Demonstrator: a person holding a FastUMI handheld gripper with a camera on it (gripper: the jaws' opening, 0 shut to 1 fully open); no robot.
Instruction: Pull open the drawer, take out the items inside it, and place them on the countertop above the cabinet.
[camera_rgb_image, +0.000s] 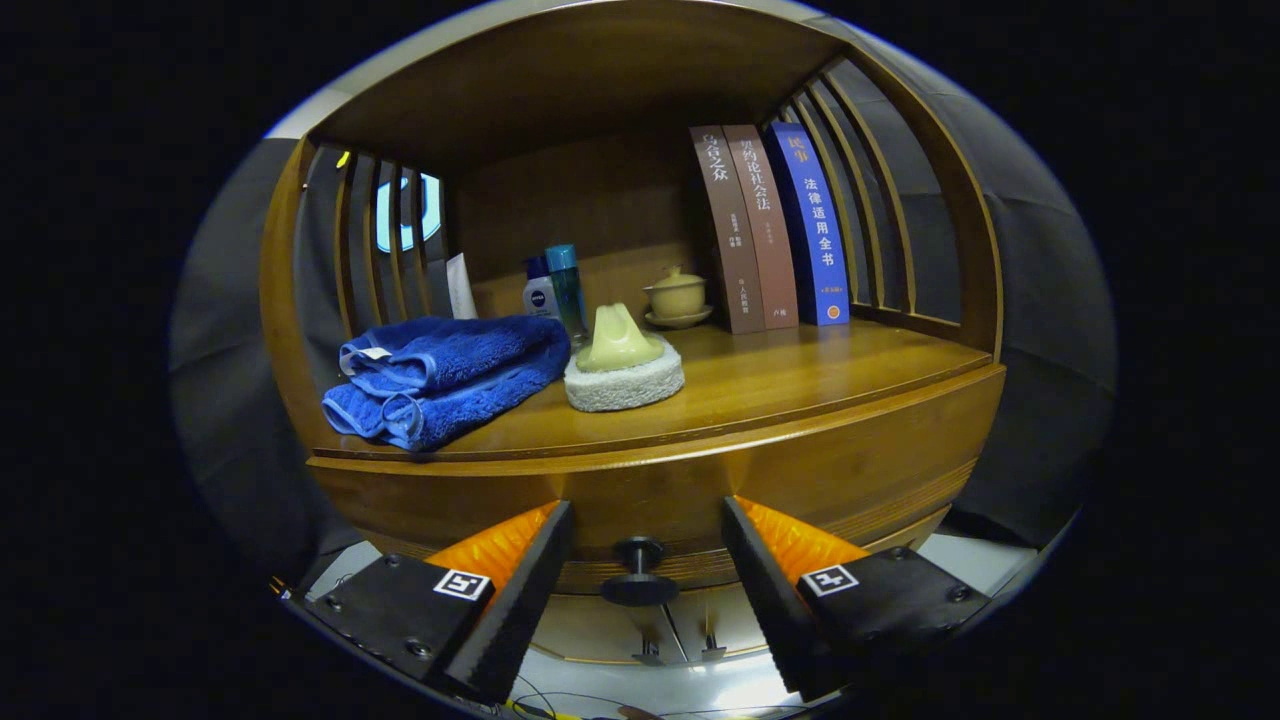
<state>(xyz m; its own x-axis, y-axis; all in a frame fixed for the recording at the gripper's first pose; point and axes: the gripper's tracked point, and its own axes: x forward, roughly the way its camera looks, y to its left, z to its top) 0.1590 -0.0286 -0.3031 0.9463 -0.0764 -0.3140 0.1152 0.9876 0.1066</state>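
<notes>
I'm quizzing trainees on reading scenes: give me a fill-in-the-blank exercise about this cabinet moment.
1. The gripper is ___, its fingers either side of the dark round drawer knob.
2. The folded blue towel lies ___ the wooden countertop.
3. The wooden drawer is ___.

Missing words: open; on; closed

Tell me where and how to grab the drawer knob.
Grip the drawer knob by its narrow stem behind the round cap, coming straight in from the front. The open tongs already straddle it, untouched; the wider cap should likely keep the fingers from slipping off when pulling.
</notes>
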